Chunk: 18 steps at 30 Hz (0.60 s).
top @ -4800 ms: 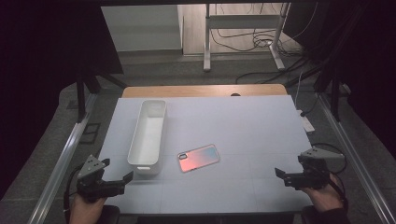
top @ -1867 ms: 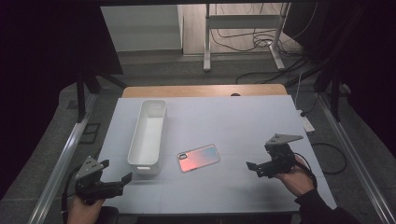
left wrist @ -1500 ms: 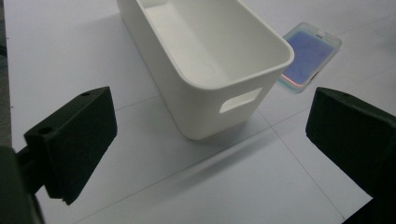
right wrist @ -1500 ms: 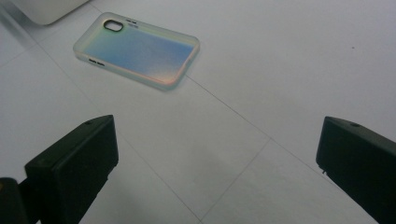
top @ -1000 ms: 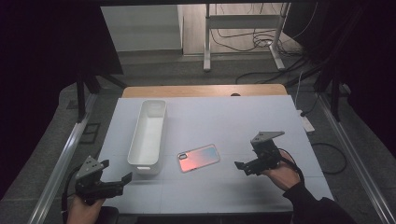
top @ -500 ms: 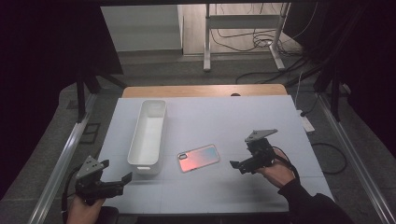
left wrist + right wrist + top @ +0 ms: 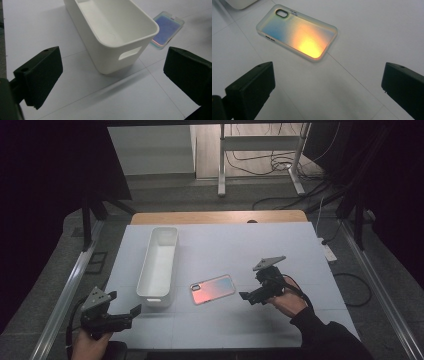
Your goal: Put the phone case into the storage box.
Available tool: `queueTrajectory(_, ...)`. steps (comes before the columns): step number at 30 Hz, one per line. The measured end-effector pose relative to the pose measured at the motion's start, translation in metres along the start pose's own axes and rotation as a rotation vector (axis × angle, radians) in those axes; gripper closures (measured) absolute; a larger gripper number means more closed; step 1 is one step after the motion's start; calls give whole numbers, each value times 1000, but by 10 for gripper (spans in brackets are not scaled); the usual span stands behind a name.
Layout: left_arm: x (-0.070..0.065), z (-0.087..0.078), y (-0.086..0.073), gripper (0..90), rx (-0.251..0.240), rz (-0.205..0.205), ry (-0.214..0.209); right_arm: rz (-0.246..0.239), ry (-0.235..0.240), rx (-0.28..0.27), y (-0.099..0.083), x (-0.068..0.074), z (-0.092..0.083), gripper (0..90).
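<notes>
**Hovering with both jaws spread over the white bench**

Covering most of the high view, the bench (image 7: 300, 245) has a white top with thin grid lines, and a wooden strip shows along its far edge. On its left half stands the white bin (image 7: 159, 265), long and narrow, with its length running from the near side toward the far edge. It is empty inside, and I see a handle slot in its near end wall from my left gripper view.

Just beside the bin's near end, toward the middle of the bench, lies the phone case (image 7: 212, 289). It lies flat with a small gap to the bin, not touching it. Its surface is shiny with orange and blue colours, and the camera hole is at the end nearer to the bin.

My right gripper (image 7: 248, 297) is held above the bench near the right end of the case, pointing at it. Its jaws are spread wide with nothing between them, and the case lies in front of them, apart from the tips.

My left gripper (image 7: 131, 312) is near the front left corner of the bench, pointing toward the bin's near end. Its jaws are also spread wide and hold nothing.
</notes>
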<state>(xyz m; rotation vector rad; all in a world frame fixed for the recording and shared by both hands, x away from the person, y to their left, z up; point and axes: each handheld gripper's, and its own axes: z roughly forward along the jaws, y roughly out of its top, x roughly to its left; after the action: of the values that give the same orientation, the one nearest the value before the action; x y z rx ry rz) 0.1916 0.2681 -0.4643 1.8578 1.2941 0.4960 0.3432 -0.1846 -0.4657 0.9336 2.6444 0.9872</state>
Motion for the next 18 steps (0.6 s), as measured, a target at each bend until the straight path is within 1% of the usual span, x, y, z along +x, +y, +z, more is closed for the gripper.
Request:
queueTrajectory(7, 1, 0, 0, 32, -1, -3, -2, -14, -3, 11, 7, 4, 8, 0)
queueTrajectory(8, 1, 0, 0, 33, -1, -4, -2, -22, -4, 20, 9, 5, 10, 0)
queueTrajectory(13, 1, 0, 0, 34, -1, -3, -3, -29, -1, 39, 16, 8, 19, 0)
queueTrajectory(15, 1, 0, 0, 34, -2, -3, -5, -38, 1, 56, 18, 9, 24, 0)
queueTrajectory(18, 1, 0, 0, 34, -5, -7, -9, -45, -8, 72, 21, 11, 30, 0)
